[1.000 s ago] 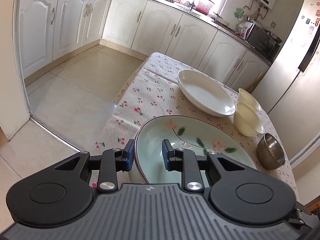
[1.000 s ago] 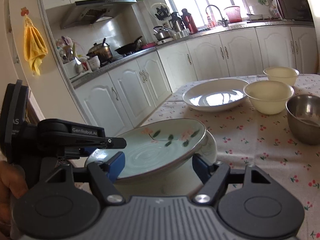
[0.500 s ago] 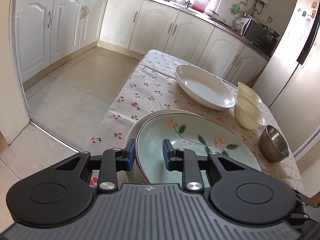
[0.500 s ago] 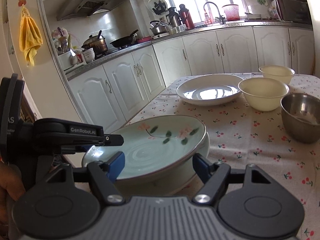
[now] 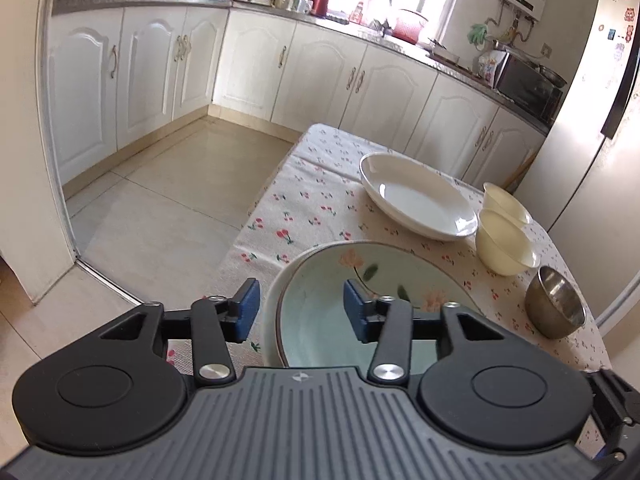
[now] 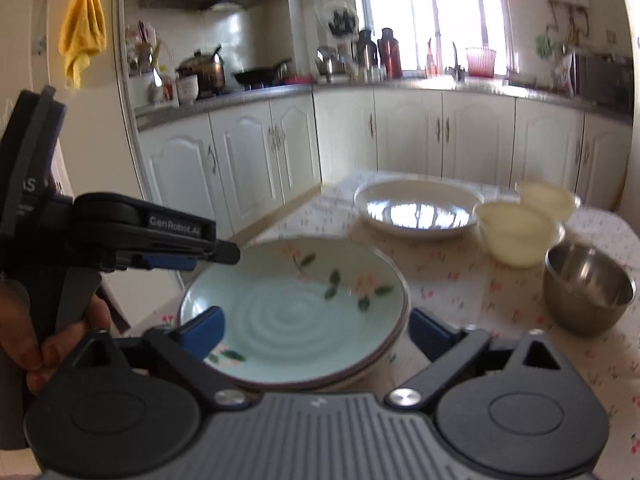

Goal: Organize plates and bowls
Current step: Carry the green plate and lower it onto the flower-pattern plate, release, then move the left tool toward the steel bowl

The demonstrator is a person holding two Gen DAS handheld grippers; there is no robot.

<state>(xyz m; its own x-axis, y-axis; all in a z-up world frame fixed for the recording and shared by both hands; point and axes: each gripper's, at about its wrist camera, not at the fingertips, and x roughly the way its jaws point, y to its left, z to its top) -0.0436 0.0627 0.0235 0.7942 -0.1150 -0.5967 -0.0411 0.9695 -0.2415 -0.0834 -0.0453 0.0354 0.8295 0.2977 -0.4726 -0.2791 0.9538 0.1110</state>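
Note:
A pale green plate with a flower pattern (image 5: 360,292) (image 6: 296,304) lies nested in a white plate (image 5: 280,280) at the table's near edge. My left gripper (image 5: 302,312) is open, its fingers (image 5: 246,308) standing on either side of the plates' left rim without touching. It shows from the side in the right wrist view (image 6: 216,254). My right gripper (image 6: 316,330) is open and wide, its fingers either side of the stacked plates. A large white plate (image 5: 416,196) (image 6: 416,210), two cream bowls (image 5: 506,244) (image 6: 516,234) and a steel bowl (image 5: 554,308) (image 6: 586,288) stand farther back.
The table carries a cherry-print cloth (image 5: 312,200). Its left edge drops to a tiled floor (image 5: 160,208). White kitchen cabinets (image 5: 320,68) run along the far wall. A fridge (image 5: 592,120) stands to the right of the table.
My left gripper has opened and let go of the green plate's rim. The green plate now rests in the white plate. Both views have pulled back and upward a little.

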